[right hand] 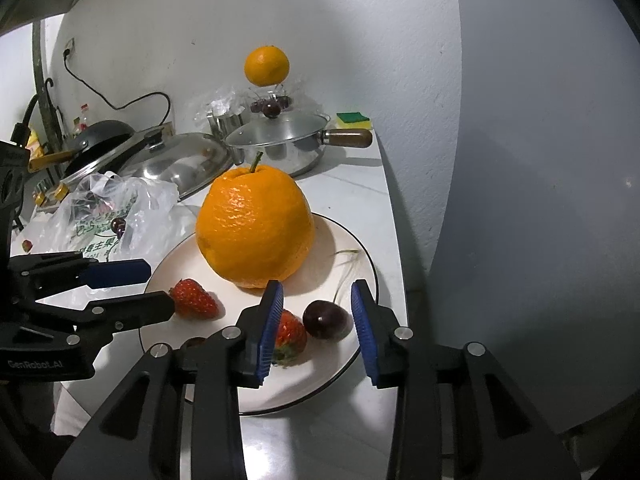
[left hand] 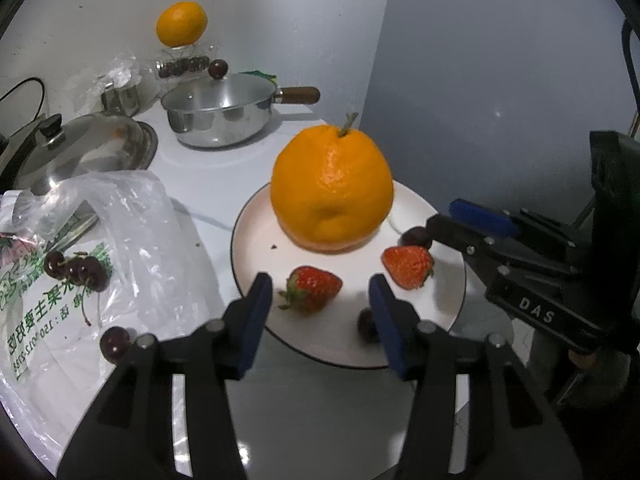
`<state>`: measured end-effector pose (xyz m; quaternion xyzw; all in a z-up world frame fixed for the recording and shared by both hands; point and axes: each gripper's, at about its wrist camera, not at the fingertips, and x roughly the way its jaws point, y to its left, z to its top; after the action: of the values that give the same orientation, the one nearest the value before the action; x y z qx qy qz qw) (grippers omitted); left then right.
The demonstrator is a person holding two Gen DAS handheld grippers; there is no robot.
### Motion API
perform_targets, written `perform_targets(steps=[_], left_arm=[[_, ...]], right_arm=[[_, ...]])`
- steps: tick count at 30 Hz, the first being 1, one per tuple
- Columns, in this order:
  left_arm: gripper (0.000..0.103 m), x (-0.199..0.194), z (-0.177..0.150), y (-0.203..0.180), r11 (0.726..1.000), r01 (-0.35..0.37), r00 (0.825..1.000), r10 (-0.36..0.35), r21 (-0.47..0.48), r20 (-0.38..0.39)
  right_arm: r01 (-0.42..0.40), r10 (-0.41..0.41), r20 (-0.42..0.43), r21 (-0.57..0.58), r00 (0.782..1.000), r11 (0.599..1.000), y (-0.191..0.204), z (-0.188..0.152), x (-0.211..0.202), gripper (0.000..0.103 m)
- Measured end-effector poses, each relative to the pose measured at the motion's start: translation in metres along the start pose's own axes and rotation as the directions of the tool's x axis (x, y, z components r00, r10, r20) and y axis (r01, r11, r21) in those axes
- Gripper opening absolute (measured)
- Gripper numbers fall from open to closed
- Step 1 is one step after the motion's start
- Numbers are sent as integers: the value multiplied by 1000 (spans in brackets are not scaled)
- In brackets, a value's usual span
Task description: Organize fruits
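**Fruit on the plate**

On the white counter (left hand: 288, 392) a plate (left hand: 256, 240) is holding an orange (left hand: 331, 188), strawberries and cherries. The left gripper (left hand: 320, 308) is standing spread around a strawberry (left hand: 314, 286) — untouched; the right gripper (right hand: 318, 320) is spread around a cherry (right hand: 326, 319).

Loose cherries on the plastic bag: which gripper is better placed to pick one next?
Left, probably. The left gripper is open beside the plastic bag with its cherries; the right gripper is farther away.
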<state>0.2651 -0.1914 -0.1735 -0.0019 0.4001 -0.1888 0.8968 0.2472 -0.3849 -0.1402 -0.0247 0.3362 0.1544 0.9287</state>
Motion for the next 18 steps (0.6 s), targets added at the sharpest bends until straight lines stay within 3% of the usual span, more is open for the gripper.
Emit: perform_targets(steps=[18], left_arm=[[52, -32, -8, 15, 1000, -3, 999, 5, -22, 51]], right_arm=[[5, -4, 24, -37, 1000, 999, 29, 7, -20, 38]])
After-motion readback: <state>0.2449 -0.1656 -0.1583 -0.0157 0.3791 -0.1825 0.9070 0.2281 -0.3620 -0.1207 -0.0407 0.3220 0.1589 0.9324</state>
